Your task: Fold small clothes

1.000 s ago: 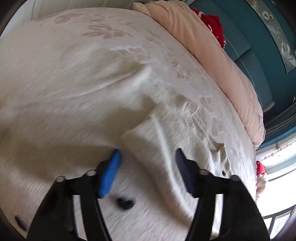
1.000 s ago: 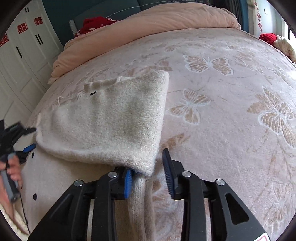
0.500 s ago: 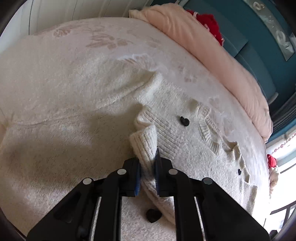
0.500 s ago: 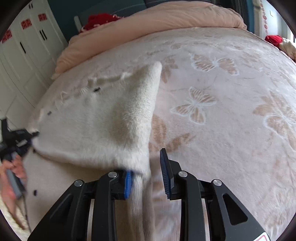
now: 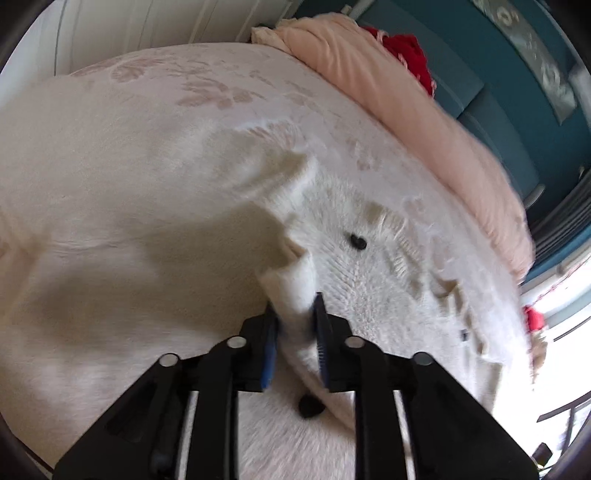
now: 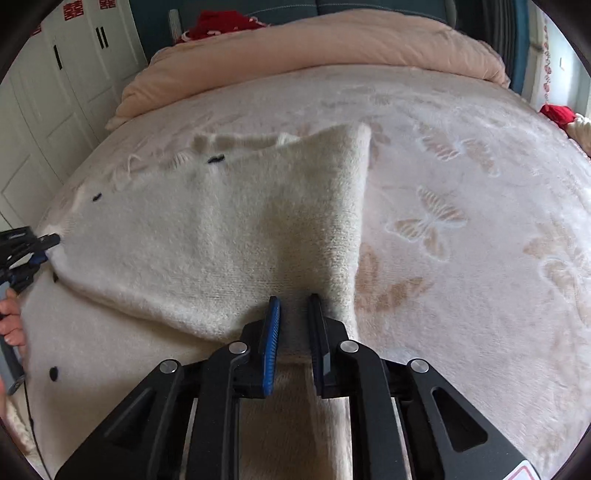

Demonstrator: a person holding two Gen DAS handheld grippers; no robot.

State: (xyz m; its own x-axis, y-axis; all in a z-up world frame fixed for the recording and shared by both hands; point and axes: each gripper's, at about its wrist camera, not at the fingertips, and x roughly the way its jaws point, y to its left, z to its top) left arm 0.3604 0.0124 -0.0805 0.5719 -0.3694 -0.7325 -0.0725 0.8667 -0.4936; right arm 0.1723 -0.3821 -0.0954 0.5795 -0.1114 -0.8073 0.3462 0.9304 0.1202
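Note:
A cream knitted cardigan [image 6: 207,251] with dark buttons lies spread on the bed, one part folded over. My right gripper [image 6: 293,306] is shut on the folded part's near edge and holds it raised. My left gripper [image 5: 295,310] is shut on the cardigan's [image 5: 369,280] ribbed front edge, which stands pinched between the blue pads. The left gripper also shows at the far left of the right wrist view [image 6: 26,251], at the fold's other corner, held by a hand.
The bed has a cream blanket with butterfly patterns [image 6: 461,229]. A rolled peach duvet [image 6: 314,44] lies along the head end, with red fabric [image 6: 221,22] behind it. White wardrobe doors [image 6: 55,74] stand on the left.
My left gripper went from open to shut on the cardigan's ribbed edge. My right gripper closed on the folded edge and lifted it; the fold now stands higher.

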